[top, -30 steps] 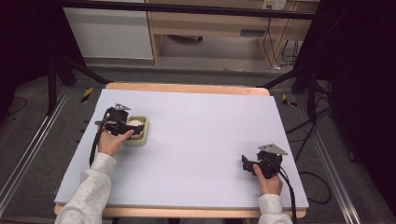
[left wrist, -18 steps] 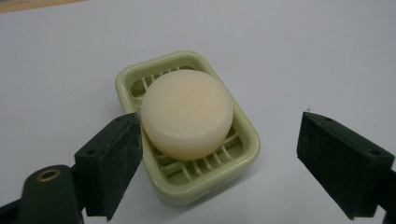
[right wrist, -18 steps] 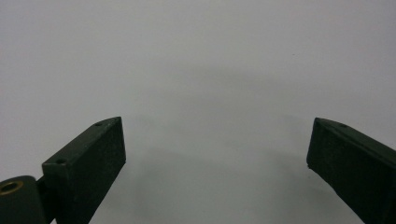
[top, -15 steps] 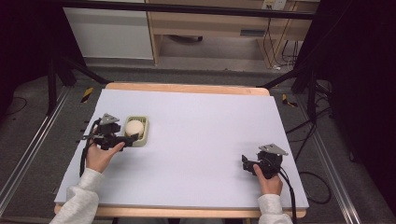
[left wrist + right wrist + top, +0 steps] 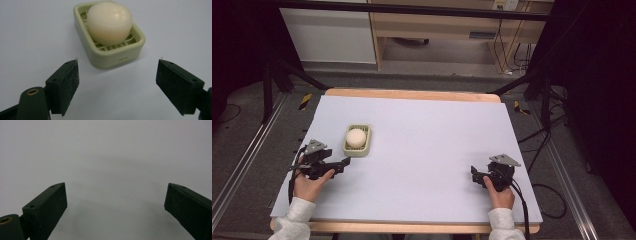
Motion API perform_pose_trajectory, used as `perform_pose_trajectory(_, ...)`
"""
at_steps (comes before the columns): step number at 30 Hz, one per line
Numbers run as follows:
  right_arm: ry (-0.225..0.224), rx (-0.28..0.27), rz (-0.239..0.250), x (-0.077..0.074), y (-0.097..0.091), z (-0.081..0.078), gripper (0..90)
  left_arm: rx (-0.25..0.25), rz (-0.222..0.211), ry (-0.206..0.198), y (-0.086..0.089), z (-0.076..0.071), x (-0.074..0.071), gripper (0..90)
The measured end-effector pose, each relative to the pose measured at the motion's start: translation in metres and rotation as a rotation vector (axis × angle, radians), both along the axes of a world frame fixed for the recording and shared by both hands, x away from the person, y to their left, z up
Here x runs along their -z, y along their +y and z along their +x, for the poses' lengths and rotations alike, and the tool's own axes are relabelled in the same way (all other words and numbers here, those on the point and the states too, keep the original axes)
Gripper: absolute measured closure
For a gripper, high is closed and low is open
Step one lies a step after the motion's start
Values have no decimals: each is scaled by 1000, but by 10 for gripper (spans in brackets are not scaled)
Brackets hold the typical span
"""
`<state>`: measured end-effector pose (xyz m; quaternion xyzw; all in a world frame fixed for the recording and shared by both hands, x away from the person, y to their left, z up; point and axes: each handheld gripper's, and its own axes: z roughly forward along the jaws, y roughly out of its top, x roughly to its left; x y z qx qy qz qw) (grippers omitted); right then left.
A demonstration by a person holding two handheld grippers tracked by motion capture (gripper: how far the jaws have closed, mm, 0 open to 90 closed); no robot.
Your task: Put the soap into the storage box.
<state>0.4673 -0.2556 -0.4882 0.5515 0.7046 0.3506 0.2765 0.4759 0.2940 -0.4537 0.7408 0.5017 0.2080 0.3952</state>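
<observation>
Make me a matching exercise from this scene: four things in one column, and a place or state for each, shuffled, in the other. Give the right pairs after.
Things:
1. soap bar
2. soap dish
3. left hand-held gripper
4. right hand-held gripper

Places or states:
A. pale green, standing on the white table
B. open and empty, near the table's right edge
C. cream and rounded, lying on a slatted tray
D. open and empty, jaws pointing toward the dish from just short of it

Pairs: 1-C, 2-A, 3-D, 4-B
</observation>
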Motion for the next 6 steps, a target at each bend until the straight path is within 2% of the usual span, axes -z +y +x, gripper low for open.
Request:
perform_pose_trajectory(3,-1,3,0,0,0,0,48,-9,3,13,5,-5,7,182)
perform_pose_trajectory(6,-3,1,2,0,0,-1,48,-19,33,18,8,-8,11,182)
